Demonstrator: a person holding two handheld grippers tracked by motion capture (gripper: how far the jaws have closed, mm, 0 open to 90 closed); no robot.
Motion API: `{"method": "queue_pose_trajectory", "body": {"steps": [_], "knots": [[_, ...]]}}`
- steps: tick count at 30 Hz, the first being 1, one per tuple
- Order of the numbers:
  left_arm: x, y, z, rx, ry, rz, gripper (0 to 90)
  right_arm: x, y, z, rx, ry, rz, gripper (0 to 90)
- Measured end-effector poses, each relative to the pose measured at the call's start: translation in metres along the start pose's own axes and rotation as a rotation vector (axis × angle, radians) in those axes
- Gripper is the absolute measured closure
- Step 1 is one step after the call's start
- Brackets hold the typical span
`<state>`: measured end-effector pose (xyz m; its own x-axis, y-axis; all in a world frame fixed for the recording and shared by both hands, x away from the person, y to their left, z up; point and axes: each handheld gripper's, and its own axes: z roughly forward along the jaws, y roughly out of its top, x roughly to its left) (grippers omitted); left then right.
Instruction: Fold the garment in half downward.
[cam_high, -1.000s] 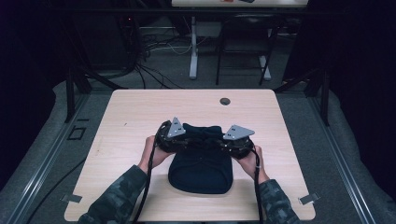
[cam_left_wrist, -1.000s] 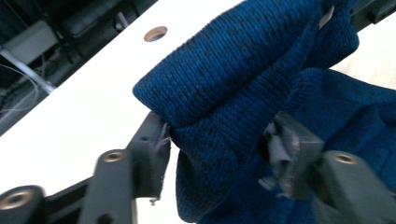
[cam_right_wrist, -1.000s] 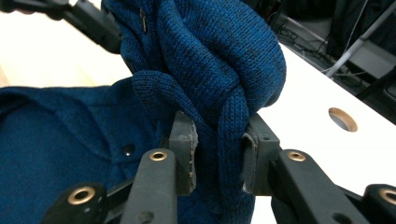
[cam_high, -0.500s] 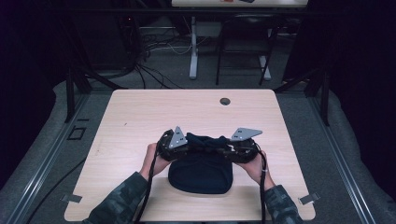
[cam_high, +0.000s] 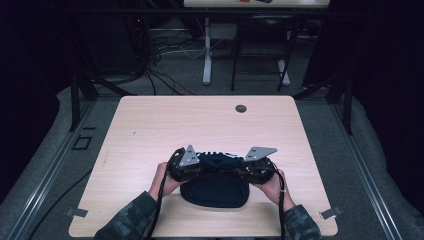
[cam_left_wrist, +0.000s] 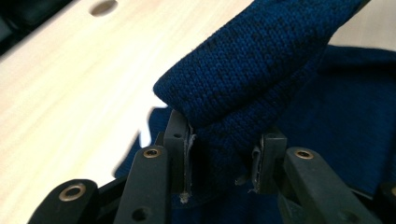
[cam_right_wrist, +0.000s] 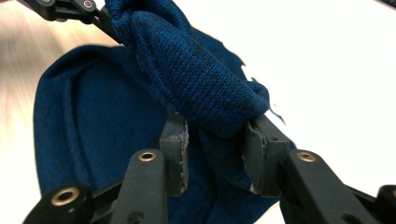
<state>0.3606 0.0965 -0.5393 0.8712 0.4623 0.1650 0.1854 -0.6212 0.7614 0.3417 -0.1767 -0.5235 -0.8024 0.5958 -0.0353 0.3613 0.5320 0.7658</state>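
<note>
While my left tool (cam_high: 192, 167) and right tool (cam_high: 254, 167) each pinch a fold of the blue knit (cam_high: 216, 186) between their jaws, I judge the step to be a fold, with the far edge lifted and carried toward me. Between the tools that edge hangs as a thick roll; the rest lies flat on the tabletop (cam_high: 150, 125) near its near edge, about midway along it. Next I would bring both tools level toward the near edge, lay the roll down evenly, then let go together. A round hole (cam_high: 241, 108) sits by the far edge.
</note>
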Motion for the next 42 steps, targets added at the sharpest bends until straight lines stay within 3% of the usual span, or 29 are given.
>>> {"method": "queue_pose_trajectory", "body": {"steps": [1,6,9,14,16,17,20,24,25,29,33,34,35,36,37,38,42], "knots": [[-0.002,-0.003,0.002,0.013,-0.019,-0.003,64.1,0.003,-0.005,0.002,0.007,0.008,0.005,61.4],[-0.008,-0.008,0.006,0.040,-0.035,-0.002,61.2,0.006,-0.015,0.008,0.041,0.025,0.003,61.5],[-0.012,-0.013,0.010,0.059,-0.060,-0.023,58.4,0.009,-0.021,0.011,0.069,0.028,0.005,60.2],[-0.015,-0.018,0.010,0.086,-0.083,-0.063,42.3,0.011,-0.031,0.013,0.089,0.038,0.025,55.3],[-0.014,-0.022,0.000,0.076,-0.087,-0.094,32.2,0.013,-0.032,0.011,0.113,0.042,0.029,46.1],[-0.014,-0.022,0.000,0.076,-0.087,-0.094,29.5,0.013,-0.032,0.011,0.113,0.042,0.029,46.1],[-0.010,-0.025,-0.015,0.057,-0.081,-0.121,26.1,0.013,-0.034,0.002,0.125,0.049,0.055,38.6],[-0.004,-0.025,-0.037,0.018,-0.049,-0.141,22.9,0.010,-0.033,-0.018,0.077,0.055,0.090,33.1],[-0.003,-0.024,-0.042,0.008,-0.042,-0.145,19.9,0.006,-0.029,-0.027,0.052,0.044,0.114,30.5],[0.006,-0.007,-0.048,-0.046,0.020,-0.169,16.6,-0.001,-0.017,-0.030,0.028,0.021,0.135,28.4],[0.013,0.012,-0.033,-0.029,0.078,-0.160,16.0,-0.009,0.002,-0.016,0.007,-0.015,0.161,28.2],[0.011,0.015,-0.019,0.012,0.049,-0.157,15.6,-0.008,0.007,-0.002,0.034,-0.021,0.160,28.7],[0.011,0.015,-0.019,0.012,0.049,-0.157,15.0,-0.008,0.007,-0.002,0.034,-0.021,0.160,28.7],[0.009,0.015,-0.013,0.028,0.036,-0.151,15.0,-0.004,0.006,0.010,0.078,-0.021,0.154,30.6],[0.006,0.014,-0.008,0.040,0.027,-0.146,15.0,-0.004,0.006,0.010,0.078,-0.021,0.154,30.6],[0.004,0.012,-0.003,0.058,0.019,-0.143,14.9,0.002,0.003,0.018,0.115,-0.024,0.137,31.3],[-0.001,0.006,0.008,0.104,0.011,-0.133,15.0,0.006,-0.002,0.021,0.130,-0.028,0.135,31.8]]}}
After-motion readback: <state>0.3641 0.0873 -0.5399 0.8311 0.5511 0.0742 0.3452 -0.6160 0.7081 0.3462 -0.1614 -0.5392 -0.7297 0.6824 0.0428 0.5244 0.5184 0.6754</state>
